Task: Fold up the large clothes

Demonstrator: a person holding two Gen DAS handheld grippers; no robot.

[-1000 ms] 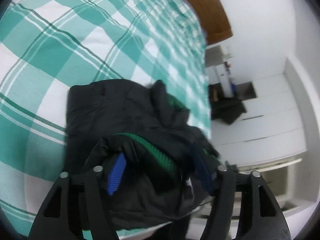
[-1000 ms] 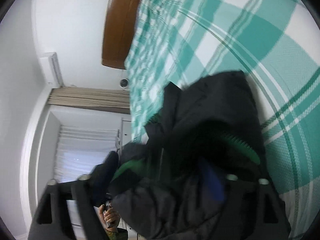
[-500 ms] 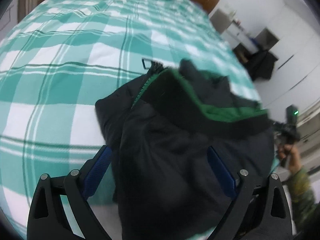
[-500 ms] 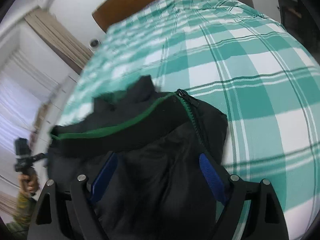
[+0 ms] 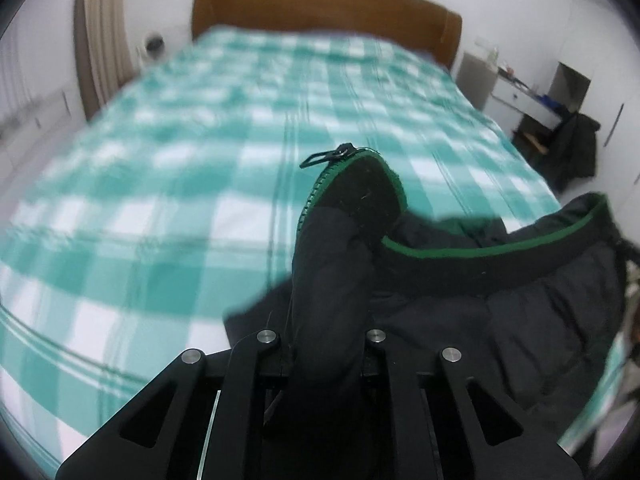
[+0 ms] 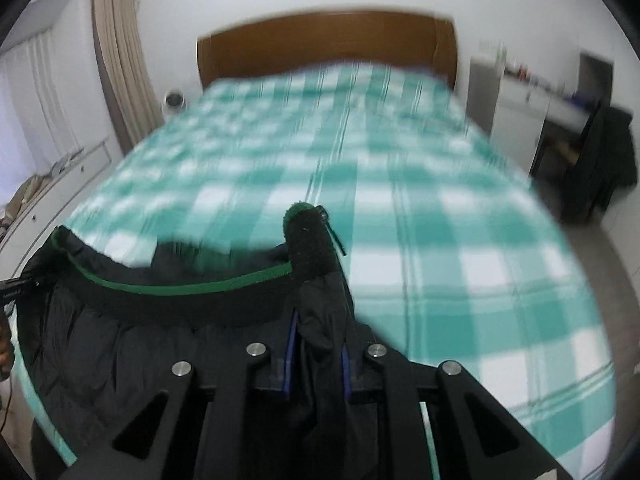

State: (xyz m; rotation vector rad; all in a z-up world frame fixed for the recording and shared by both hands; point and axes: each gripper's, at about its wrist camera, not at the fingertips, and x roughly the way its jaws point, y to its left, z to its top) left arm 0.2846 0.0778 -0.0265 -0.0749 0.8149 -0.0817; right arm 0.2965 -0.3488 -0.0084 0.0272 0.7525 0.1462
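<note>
Your left tool [image 5: 326, 354] and right tool [image 6: 316, 356] have just closed, each pinching the black green-trimmed padded jacket [image 5: 500, 308] above the green-checked bed [image 5: 160, 208].

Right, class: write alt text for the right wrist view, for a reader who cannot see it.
The right tool is clamped on a bunched corner of a black jacket with green trim, whose collar stretches away to the left. Behind lies a bed with a green-and-white checked cover and a wooden headboard, blurred.
</note>
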